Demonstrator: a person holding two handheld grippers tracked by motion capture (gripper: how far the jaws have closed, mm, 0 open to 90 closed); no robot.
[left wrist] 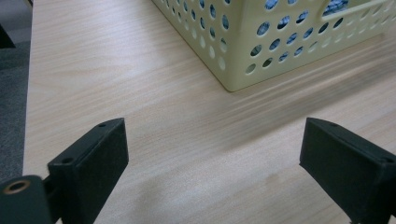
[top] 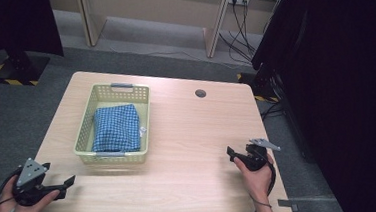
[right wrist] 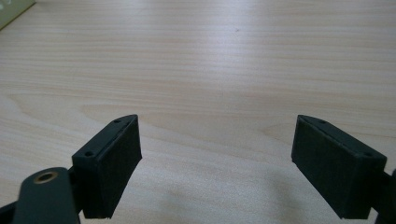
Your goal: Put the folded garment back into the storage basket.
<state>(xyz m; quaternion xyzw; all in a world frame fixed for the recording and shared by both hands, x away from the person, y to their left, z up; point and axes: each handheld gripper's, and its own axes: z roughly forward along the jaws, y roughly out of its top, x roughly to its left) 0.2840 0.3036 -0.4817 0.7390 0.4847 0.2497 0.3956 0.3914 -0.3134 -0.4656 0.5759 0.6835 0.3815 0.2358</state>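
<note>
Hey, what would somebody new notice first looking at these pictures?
Probably the pale green perforated basket on the left half of the wooden table, with a folded blue checked cloth lying inside it. Next, the left gripper and right gripper near the table's front edge, both open and empty.

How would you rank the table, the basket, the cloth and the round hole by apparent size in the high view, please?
1. table
2. basket
3. cloth
4. hole

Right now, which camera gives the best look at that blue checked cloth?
The high view: the folded blue checked cloth lies whole inside the basket. The left gripper view catches only blue specks through the basket's holes. The right gripper view has just a basket corner.
</note>
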